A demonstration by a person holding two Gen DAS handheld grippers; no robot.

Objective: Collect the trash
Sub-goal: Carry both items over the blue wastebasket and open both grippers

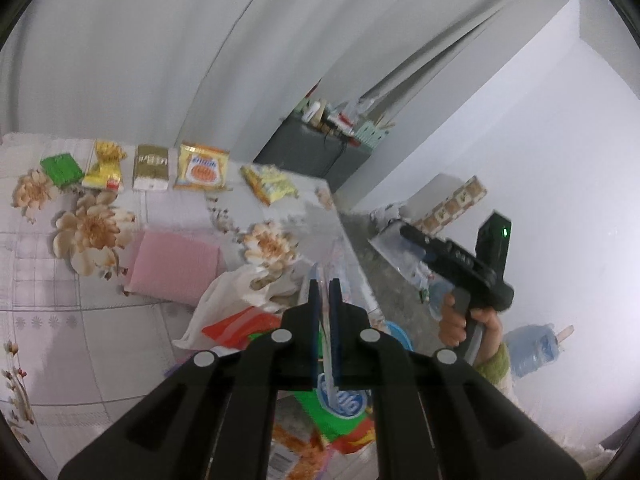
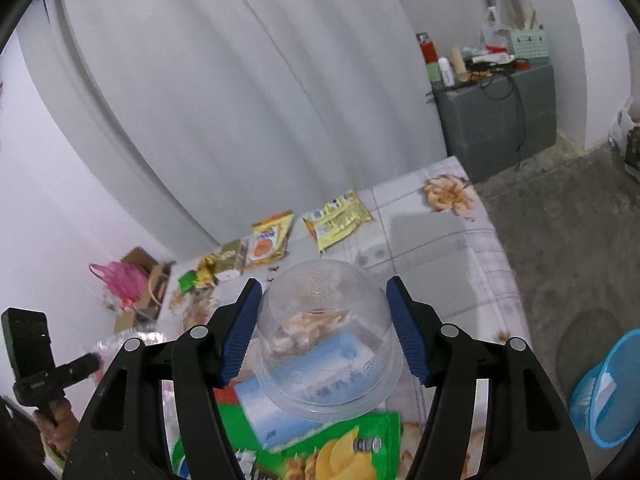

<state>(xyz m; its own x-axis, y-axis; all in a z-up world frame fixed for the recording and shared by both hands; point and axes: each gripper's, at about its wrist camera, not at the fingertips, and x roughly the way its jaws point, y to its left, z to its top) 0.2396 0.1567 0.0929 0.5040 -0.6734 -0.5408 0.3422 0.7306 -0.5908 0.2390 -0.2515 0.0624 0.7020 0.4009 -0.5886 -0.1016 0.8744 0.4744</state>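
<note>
Looking along the left hand-held gripper [image 1: 324, 292] in the left wrist view, its blue pads are clenched almost together on the thin edge of a clear plastic bag [image 1: 326, 364] that hangs between them at the bottom centre; below it lie a green packet [image 1: 320, 420] and an orange wrapper [image 1: 296, 452]; a white plastic bag [image 1: 224, 304] sits on the flowered surface [image 1: 80, 340] left of the pads, beside a pink cloth [image 1: 176, 268]; a row of snack packets [image 1: 200, 168] lies along the far edge in the upper left; at the right, a hand [image 1: 460, 320] holds the other tool above the floor, with a blue basket [image 1: 396, 334] partly hidden just behind the jaws.

In the right wrist view, the right hand-held gripper [image 2: 324, 320] is grasping an upturned clear plastic cup [image 2: 326, 336], one pad on each side of it at the frame's centre; under it lie a pale blue packet [image 2: 280, 412] and a green chip bag [image 2: 340, 452]; the yellow packets [image 2: 338, 218] rest farther up the surface; the blue basket [image 2: 608, 392] stands on the floor at the lower right; a pink bag [image 2: 120, 280] sits in a cardboard box at the left.
</note>
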